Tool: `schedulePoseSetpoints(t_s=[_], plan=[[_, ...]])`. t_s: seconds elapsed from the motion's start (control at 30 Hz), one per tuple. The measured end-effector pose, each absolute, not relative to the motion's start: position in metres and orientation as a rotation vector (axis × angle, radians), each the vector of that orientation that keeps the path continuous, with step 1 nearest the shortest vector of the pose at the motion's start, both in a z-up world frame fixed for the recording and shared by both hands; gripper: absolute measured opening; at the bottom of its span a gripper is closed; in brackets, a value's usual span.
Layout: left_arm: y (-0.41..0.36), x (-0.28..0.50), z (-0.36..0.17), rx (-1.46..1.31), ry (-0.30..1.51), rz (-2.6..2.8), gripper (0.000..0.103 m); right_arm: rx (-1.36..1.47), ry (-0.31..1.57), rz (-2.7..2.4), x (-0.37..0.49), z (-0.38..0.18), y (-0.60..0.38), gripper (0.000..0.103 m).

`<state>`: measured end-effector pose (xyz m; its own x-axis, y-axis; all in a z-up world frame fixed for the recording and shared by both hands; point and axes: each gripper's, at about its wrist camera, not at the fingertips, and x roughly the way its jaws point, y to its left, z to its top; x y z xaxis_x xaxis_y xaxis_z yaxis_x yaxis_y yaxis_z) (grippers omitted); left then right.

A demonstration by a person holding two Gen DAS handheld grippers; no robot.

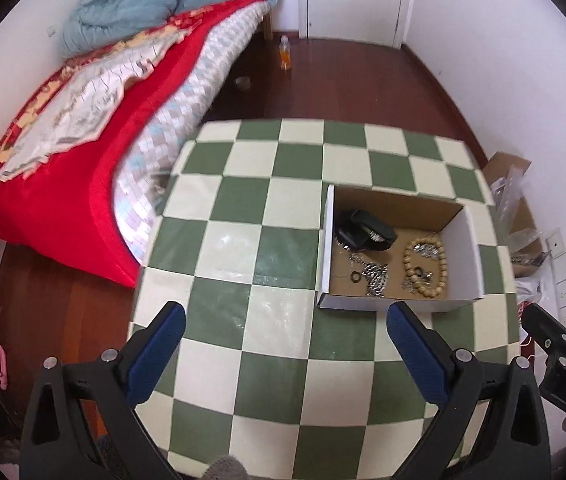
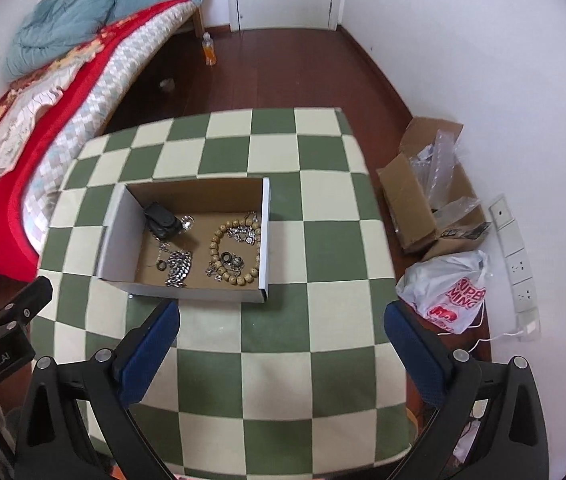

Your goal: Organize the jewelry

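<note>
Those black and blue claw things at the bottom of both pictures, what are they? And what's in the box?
They are two grabbing tools, and a person holds one in each hand. Each has a camera looking along its two fingers, so one picture comes from the left claw and the other from the right claw. Both claws are open and hold nothing. They hover over a table with green and cream checks. On it sits an open box of jewelry: a bead bracelet, a metal watch band, some small silver pieces and a black pouch. Behind the table you can see a bed.
</note>
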<state>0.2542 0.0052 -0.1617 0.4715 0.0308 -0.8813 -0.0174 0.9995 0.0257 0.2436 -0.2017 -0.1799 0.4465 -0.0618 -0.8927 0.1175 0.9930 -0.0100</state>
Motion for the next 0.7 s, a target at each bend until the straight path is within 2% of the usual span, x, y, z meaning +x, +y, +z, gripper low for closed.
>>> schedulePoseSetpoints(t_s=[0.4,0.7], plan=[[0.006,0.181,-0.068,0.004,0.934,-0.019,0.102,0.048,0.939,-0.075,0.157,-0.081,-0.194,0.103],[0.009,0.152,-0.028,-0.008,0.902,-0.024,0.102,0.035,0.889,-0.086,0.119,-0.027,-0.197,0.103]])
